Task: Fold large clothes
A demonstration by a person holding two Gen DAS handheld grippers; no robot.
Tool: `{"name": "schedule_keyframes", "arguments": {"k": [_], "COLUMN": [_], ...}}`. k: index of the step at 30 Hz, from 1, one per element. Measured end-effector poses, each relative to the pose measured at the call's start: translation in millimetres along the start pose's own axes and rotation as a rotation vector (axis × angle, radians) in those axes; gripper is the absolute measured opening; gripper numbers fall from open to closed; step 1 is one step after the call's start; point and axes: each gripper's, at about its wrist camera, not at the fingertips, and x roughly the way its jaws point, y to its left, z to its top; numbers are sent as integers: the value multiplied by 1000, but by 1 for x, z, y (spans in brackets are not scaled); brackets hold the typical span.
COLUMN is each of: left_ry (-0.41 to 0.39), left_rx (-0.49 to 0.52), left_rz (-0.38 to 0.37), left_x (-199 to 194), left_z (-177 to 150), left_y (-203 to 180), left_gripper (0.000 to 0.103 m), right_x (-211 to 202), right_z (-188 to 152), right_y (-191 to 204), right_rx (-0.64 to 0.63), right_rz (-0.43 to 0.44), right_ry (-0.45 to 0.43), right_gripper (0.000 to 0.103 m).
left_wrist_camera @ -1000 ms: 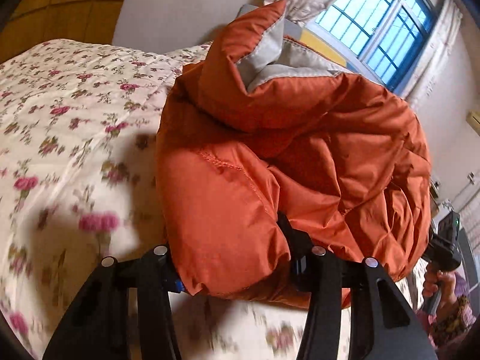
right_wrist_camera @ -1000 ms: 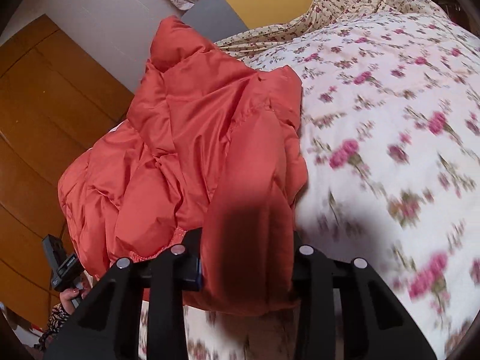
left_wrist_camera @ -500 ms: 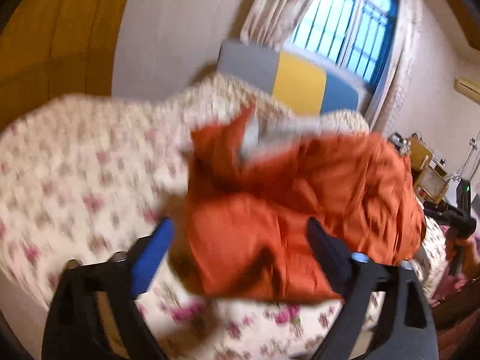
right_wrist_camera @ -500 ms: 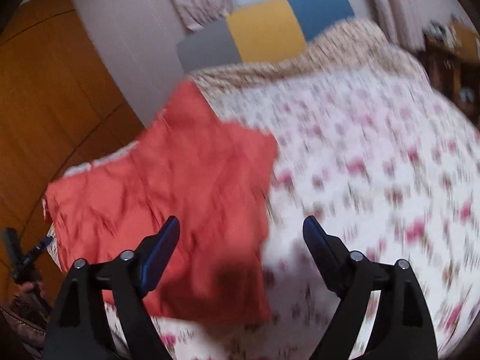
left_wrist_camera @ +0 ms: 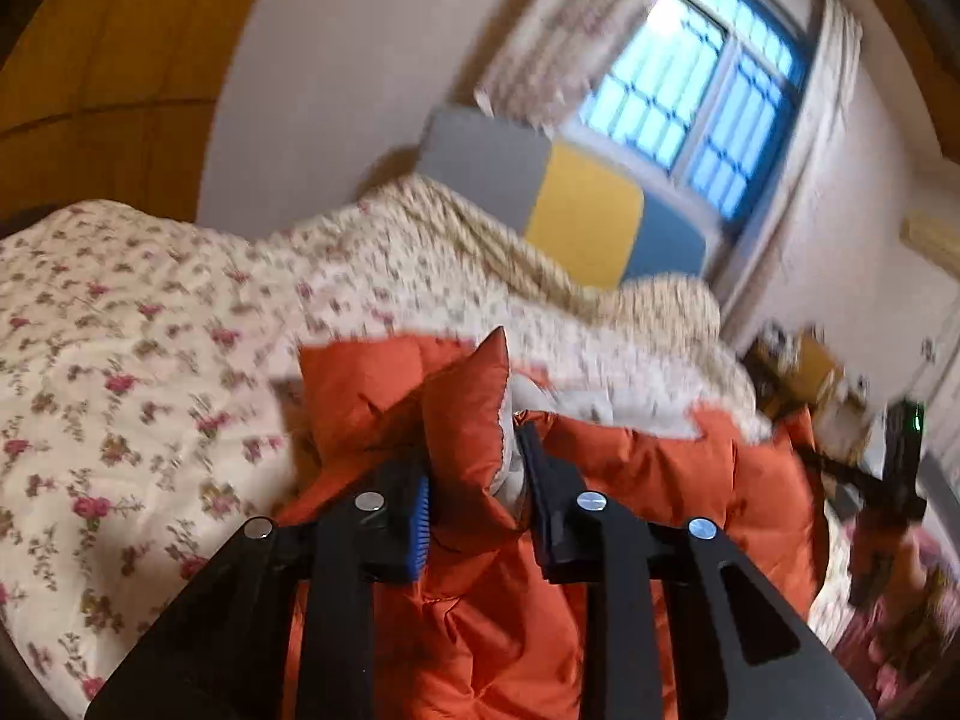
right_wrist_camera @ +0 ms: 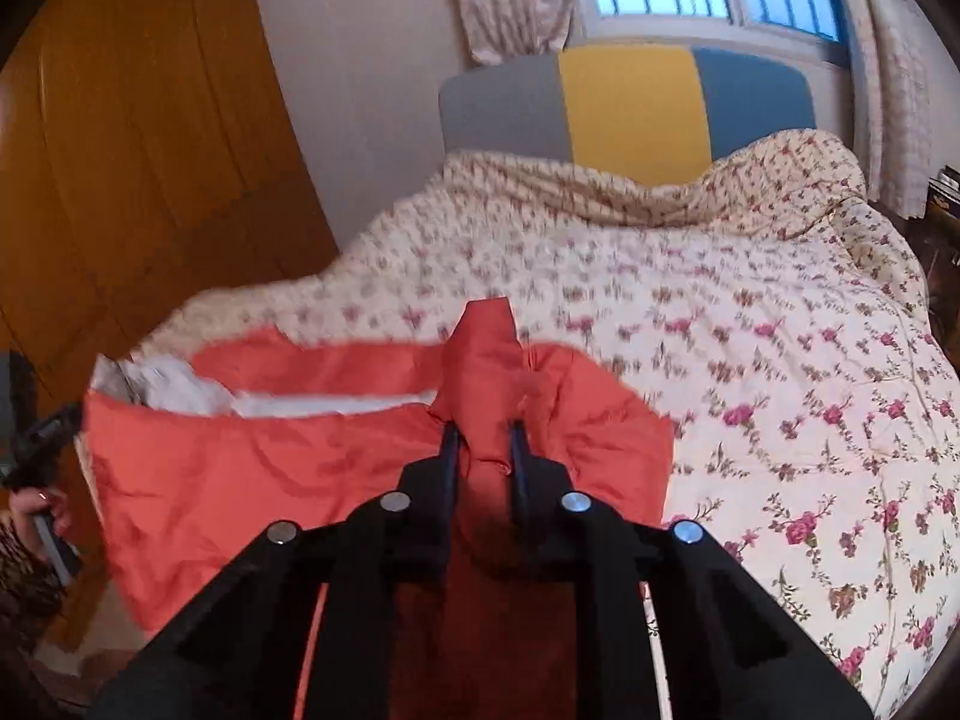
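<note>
Two grippers: each pinches a fold of the orange padded jacket (left_wrist_camera: 648,468) above the bed (right_wrist_camera: 780,360).
Left gripper (left_wrist_camera: 477,480): its jaws are closing on an upright peak of orange cloth with pale lining; the fingers (left_wrist_camera: 420,510) press it from both sides.
Right gripper (right_wrist_camera: 485,450): the fingers (right_wrist_camera: 449,456) sit almost together, clamped on a narrow orange ridge that pokes up past their tips.
Jacket's place: stretched sideways between the two pairs of fingers, hanging below them, its grey lining showing along the top edge.
Hidden: the jacket's lower part is cut off behind the gripper bodies.
Hard to make out: both views are smeared; whether the jacket's hem touches the bed I cannot tell.
</note>
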Motion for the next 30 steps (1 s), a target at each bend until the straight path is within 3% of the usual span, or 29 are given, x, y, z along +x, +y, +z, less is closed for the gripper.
{"name": "schedule_keyframes", "arguments": {"k": [6, 10, 17, 22, 26, 30], "left_ry": [-114, -129, -1, 65, 144, 196], "left_rx": [-27, -35, -21, 76, 110, 81], "left_rz": [76, 161, 381, 492, 511, 490], "left_x": [-6, 23, 119, 161, 190, 208], "left_z": [49, 74, 68, 48, 38, 30], "left_y": [-7, -3, 13, 13, 22, 33], "left_gripper": [20, 20, 20, 20, 20, 24], "right_x": [-24, 3, 85, 128, 152, 159], "right_z": [45, 62, 47, 23, 8, 0], "right_y": [-13, -31, -58, -69, -103, -107], "right_rx": [72, 159, 216, 192, 334, 342], "right_rz": [-27, -92, -230, -357, -377, -410], "right_ry": [-135, -111, 7, 94, 174, 188], "right_gripper": [8, 8, 11, 14, 14, 12]}}
